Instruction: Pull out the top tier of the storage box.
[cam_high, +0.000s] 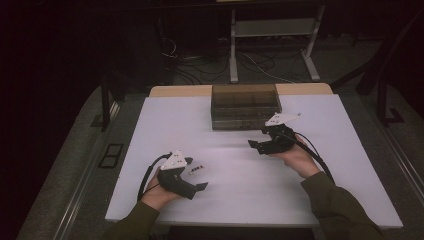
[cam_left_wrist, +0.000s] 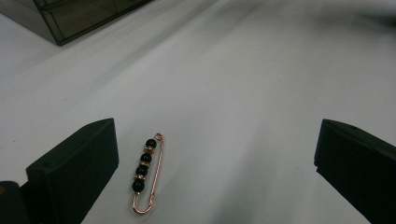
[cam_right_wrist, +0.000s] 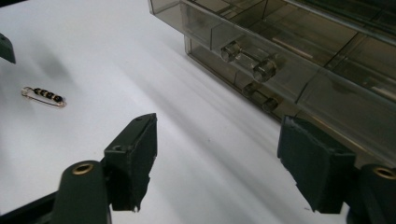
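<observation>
A rose-gold safety pin with black beads (cam_left_wrist: 147, 172) lies flat on the white table (cam_high: 240, 180). In the high view the pin (cam_high: 198, 169) sits between the wide jaws of my left gripper (cam_high: 196, 174). My left gripper (cam_left_wrist: 215, 154) is open, and the pin rests close to its left jaw without touching it. My right gripper (cam_high: 257, 143) hovers just in front of a smoked clear drawer box (cam_high: 245, 105). In its own view the right gripper (cam_right_wrist: 217, 144) is open with nothing between its fingers, facing the box's round drawer knobs (cam_right_wrist: 247, 60). The pin (cam_right_wrist: 43, 95) lies far off to the left there.
The drawer box (cam_right_wrist: 327, 70) stands at the back centre of the table with its drawers shut. A corner of the box (cam_left_wrist: 70, 23) is visible from the left gripper. Cables and a metal stand's legs (cam_high: 272, 50) sit on the floor beyond the table.
</observation>
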